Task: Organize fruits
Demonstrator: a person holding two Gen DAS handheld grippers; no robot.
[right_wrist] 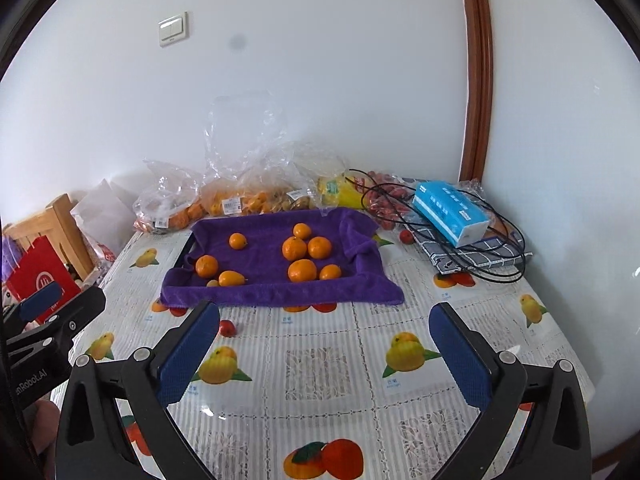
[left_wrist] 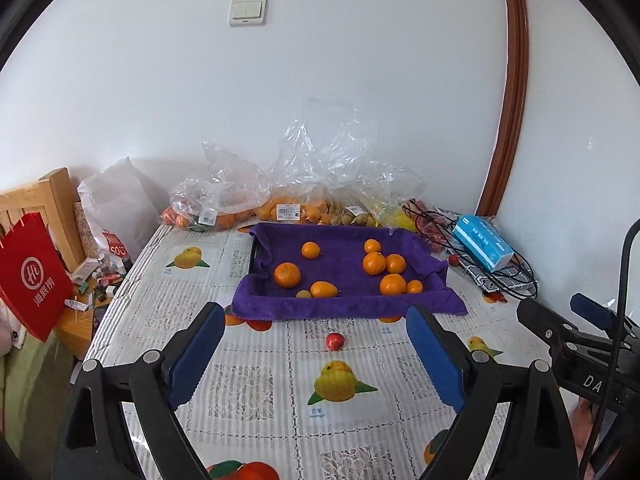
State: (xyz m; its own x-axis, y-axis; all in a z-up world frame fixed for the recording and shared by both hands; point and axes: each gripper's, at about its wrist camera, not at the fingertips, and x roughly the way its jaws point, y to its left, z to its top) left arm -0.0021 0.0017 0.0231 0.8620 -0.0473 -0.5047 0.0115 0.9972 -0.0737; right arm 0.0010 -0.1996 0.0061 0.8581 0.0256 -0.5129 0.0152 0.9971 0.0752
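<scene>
A tray lined with a purple towel (left_wrist: 348, 300) (right_wrist: 280, 294) sits mid-table and holds several oranges (left_wrist: 287, 275) (right_wrist: 302, 270) and a small yellowish fruit (left_wrist: 303, 293). A small red fruit (left_wrist: 335, 341) (right_wrist: 227, 328) lies on the tablecloth just in front of the tray. Another red fruit (left_wrist: 453, 259) (right_wrist: 406, 235) lies right of the tray. My left gripper (left_wrist: 316, 324) is open and empty, hovering in front of the red fruit. My right gripper (right_wrist: 324, 324) is open and empty, to the right of it.
Clear plastic bags of oranges and other fruit (left_wrist: 280, 200) (right_wrist: 240, 196) line the wall behind the tray. A blue tissue box (left_wrist: 482, 246) (right_wrist: 450, 212) and black cables (right_wrist: 496, 256) lie at the right. A red paper bag (left_wrist: 30, 276) and wooden chair (left_wrist: 52, 200) stand left of the table.
</scene>
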